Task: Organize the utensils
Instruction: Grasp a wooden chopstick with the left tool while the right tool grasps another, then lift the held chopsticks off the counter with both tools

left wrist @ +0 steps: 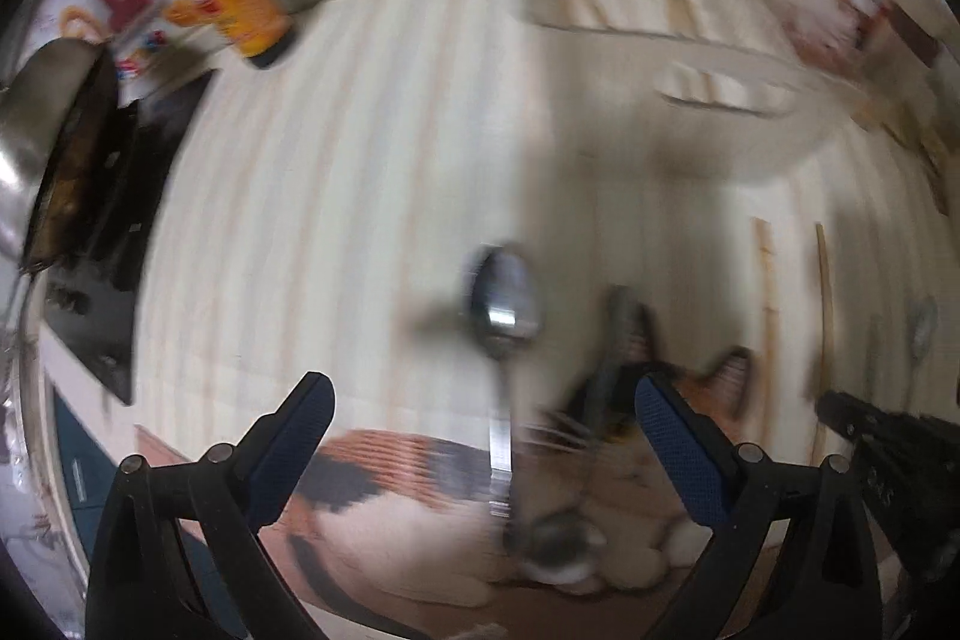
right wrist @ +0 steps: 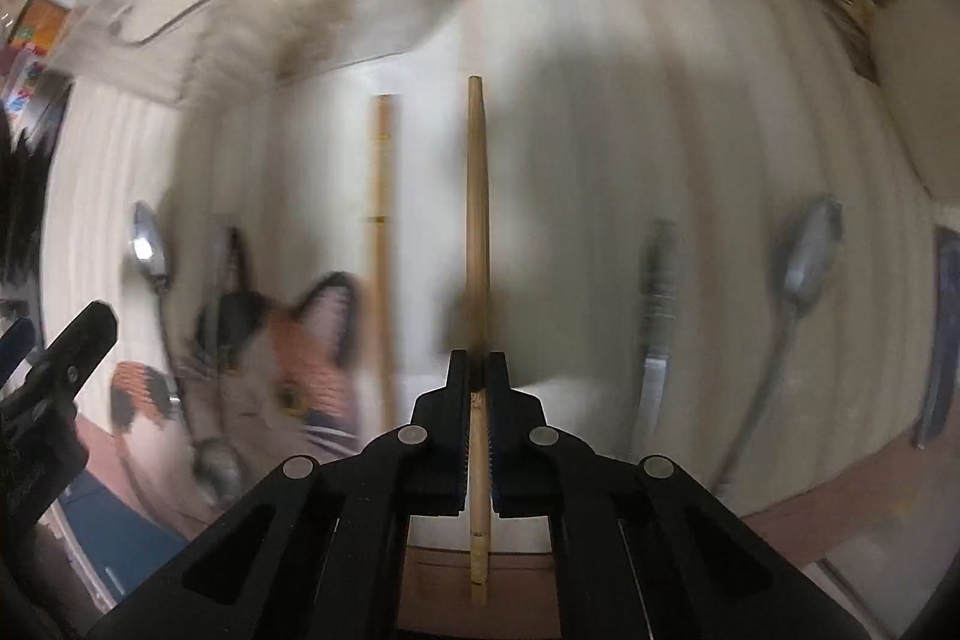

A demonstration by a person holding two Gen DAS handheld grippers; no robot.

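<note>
- Gripping a chopstick [right wrist: 477, 232] tight, the right gripper [right wrist: 478, 376] has it pointing straight ahead over the table [right wrist: 600, 160]
- second chopstick [right wrist: 381, 244] lies just left of it
- left gripper [left wrist: 483, 400] spread wide, nothing in it, spoon [left wrist: 504, 316] lying between the fingers

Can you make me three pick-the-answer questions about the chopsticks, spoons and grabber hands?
1. Where does the second chopstick lie?
A. on the table, left of the held one
B. in the tray
C. on a spoon

2. What colour are the left gripper pads?
A. red
B. blue
C. yellow

3. What is the right gripper doing?
A. wide open
B. holding a spoon
C. shut on a chopstick

Answers: A, it rests beside the gripped stick; B, blue textured pads show; C, its fingers pinch the stick.
</note>
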